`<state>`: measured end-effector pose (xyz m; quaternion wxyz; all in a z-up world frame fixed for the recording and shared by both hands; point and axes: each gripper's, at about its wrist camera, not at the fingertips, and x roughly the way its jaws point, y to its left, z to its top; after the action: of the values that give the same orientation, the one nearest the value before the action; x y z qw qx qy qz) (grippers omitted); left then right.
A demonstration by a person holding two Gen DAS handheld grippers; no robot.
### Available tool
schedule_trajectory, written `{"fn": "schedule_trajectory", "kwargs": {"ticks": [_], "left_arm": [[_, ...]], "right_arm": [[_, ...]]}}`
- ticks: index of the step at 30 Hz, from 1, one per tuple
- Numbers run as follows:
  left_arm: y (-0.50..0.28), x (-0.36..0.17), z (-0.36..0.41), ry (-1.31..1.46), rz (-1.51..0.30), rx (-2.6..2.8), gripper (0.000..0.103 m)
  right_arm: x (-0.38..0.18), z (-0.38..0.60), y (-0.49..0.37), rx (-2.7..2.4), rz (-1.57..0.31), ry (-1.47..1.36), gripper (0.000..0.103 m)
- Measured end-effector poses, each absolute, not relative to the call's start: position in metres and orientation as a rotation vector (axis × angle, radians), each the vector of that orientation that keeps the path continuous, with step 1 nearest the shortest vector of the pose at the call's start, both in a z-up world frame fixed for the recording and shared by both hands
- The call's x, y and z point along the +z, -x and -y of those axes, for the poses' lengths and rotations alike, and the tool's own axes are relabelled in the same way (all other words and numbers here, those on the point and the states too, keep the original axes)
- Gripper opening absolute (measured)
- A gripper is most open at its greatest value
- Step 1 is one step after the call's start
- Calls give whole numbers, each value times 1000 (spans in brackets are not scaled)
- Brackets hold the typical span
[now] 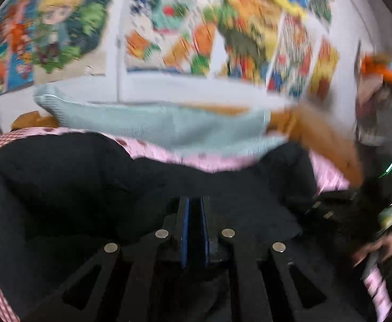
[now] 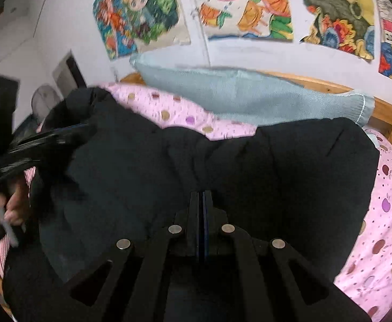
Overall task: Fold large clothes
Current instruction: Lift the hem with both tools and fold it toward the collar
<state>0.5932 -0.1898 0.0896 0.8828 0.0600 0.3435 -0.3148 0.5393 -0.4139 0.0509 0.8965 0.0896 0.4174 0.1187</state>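
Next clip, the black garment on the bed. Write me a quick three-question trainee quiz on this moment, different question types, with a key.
1. True or false: the black garment lies on a pink dotted bedsheet.
2. What rests at the head of the bed? A) grey-blue pillow B) laundry basket C) folded towel
3. Fill in: the right claw has its jaws ____.

Key: 1 true; 2 A; 3 closed.

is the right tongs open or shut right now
Shut. In the right wrist view the right tongs show their two fingers pressed together with no gap, over the black garment.
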Motion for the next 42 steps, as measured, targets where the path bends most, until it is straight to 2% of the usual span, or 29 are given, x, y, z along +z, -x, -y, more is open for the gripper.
{"fn": "schedule_trajectory", "kwargs": {"ticks": [5,10,17,22,25,27,29,32,36,40,42], "left_arm": [[-598,51,213,-312,-781,-622,9],[-612,22,229,-375,-797,-553,9],[-613,-24,247,-495,-682,-444,9],[-596,-6,231,-441,-592,-485,8],[-588,29,205,-271,-556,-578,9],[-587,43,193,-171,-542,-631,13],[-594,39,196,-182,-598,-623,15],[-600,27,208,-267,-665,-580,15],[-603,13,222,-344,-716,-537,15],[-604,-13,232,-406,-703,-477,14],[-597,-16,234,-420,-631,-449,13]], "right_arm": [[24,412,-558,285,-979,-129,2],[-19,419,-582,267,-972,-261,0],[-55,407,-588,221,-919,-268,0],[-50,404,-565,203,-810,-272,0],[-22,418,-545,212,-749,-412,2],[-5,418,-542,244,-713,-425,3],[-2,409,-548,243,-742,-375,3],[-25,402,-562,257,-856,-374,3],[-42,400,-571,249,-895,-366,2],[-62,381,-579,189,-910,-301,2],[-62,379,-575,174,-883,-304,2]]}}
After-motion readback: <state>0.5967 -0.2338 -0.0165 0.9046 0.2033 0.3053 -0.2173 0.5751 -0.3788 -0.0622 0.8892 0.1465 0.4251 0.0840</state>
